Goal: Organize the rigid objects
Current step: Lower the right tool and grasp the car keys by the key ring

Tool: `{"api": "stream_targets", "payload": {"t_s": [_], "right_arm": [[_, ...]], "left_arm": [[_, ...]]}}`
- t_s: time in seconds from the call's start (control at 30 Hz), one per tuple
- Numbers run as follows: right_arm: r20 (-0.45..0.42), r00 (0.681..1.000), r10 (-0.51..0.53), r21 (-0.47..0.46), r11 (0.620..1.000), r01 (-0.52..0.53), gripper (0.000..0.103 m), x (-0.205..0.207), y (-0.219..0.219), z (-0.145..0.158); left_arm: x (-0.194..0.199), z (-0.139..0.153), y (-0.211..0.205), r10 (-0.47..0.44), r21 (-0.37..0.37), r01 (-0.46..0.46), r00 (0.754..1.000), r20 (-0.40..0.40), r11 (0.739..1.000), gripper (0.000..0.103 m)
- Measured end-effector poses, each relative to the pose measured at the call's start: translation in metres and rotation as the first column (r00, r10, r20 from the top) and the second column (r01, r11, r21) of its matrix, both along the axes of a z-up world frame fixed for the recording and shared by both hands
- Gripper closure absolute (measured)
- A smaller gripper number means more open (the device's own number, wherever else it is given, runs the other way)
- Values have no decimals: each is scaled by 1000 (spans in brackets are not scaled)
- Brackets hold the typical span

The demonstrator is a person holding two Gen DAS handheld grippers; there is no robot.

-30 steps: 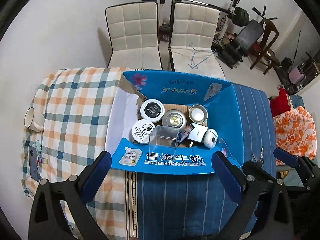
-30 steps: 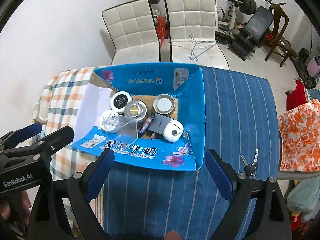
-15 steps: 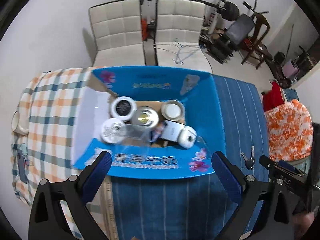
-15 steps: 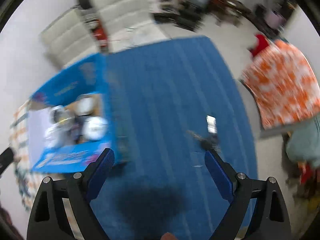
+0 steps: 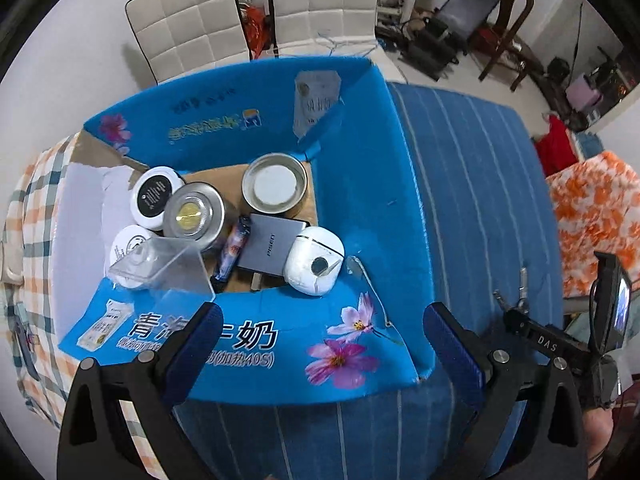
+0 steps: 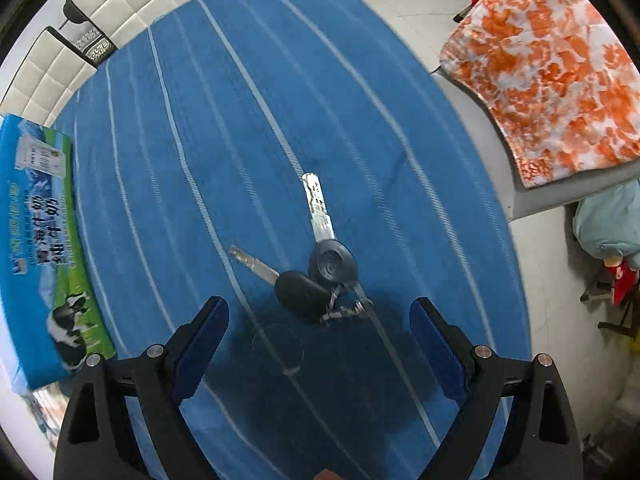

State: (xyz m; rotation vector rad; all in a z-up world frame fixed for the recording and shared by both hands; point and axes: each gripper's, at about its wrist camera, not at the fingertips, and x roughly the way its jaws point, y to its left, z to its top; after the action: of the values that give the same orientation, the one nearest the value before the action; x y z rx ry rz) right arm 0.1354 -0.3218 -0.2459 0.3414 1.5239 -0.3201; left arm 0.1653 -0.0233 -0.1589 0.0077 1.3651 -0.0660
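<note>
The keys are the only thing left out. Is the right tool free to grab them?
Probably yes: the right tool is open just short of the keys, which lie alone on the blue cloth.

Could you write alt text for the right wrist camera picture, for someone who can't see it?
A bunch of keys with black heads lies on a blue striped cloth, just ahead of the open right gripper hanging over it. A blue milk carton box sits at the left edge.

Two white quilted chairs (image 5: 256, 20) stand before a white wall, gym gear (image 5: 448, 20) on pale floor.
</note>
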Motion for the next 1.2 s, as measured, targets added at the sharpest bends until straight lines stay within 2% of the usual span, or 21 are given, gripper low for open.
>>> {"api": "stream_targets", "payload": {"t_s": [0.17, 0.3, 0.33, 0.4, 0.43, 0.47, 0.57, 0.63, 0.7, 0.73, 0.77, 0.87, 1.0, 1.2], "right_arm": [[-30, 999, -16, -27, 1000, 15, 9, 7, -7, -25], [-4, 1000, 18, -59, 998, -18, 12, 12, -4, -24], [3, 1000, 28, -62, 998, -28, 15, 12, -2, -22], [22, 998, 56, -72, 996, -54, 30, 12, 3, -15], [27, 997, 70, -82, 994, -68, 51, 13, 5, -12], [19, 996, 89, -104, 991, -87, 60, 14, 9, -10], [12, 993, 114, -143, 984, -111, 64, 15, 15, -7], [15, 993, 119, -167, 979, -115, 71, 15, 18, -4], [20, 993, 119, -165, 980, -114, 73, 14, 22, 0], [25, 993, 120, -169, 979, -114, 77, 13, 25, 4], [33, 992, 123, -179, 977, -115, 92, 11, 27, 9], [40, 991, 127, -159, 980, -119, 101, 9, 31, 17], [78, 990, 118, -147, 984, -105, 101, 4, 34, 28], [158, 982, 100, -88, 992, -86, 101, -4, 46, 67]], "left_arm": [[6, -12, -4, -4, 8, 4, 1000, -16, 1000, 0], [9, -13, -5, -5, 16, 6, 1000, -16, 1000, 0], [9, -14, -5, -7, 17, 8, 1000, -18, 1000, 0], [9, -16, -8, -12, 21, 12, 1000, -21, 1000, 0], [10, -18, -9, -14, 26, 14, 1000, -24, 1000, 0], [10, -18, -9, -14, 38, 14, 1000, -19, 999, 0], [10, -19, -11, -18, 50, 19, 1000, -15, 999, 0], [11, -19, -10, -21, 45, 22, 1000, -21, 999, 0], [11, -18, -10, -29, 47, 30, 999, -23, 998, 0], [10, -18, -10, -33, 47, 34, 999, -23, 998, 0], [10, -18, -10, -35, 47, 36, 999, -23, 998, 0], [10, -15, -11, -39, 36, 40, 999, -21, 999, 0], [8, -9, -13, -56, 35, 56, 998, -17, 998, 0], [5, 6, -7, -55, 9, 55, 998, 9, 998, 0]]}}
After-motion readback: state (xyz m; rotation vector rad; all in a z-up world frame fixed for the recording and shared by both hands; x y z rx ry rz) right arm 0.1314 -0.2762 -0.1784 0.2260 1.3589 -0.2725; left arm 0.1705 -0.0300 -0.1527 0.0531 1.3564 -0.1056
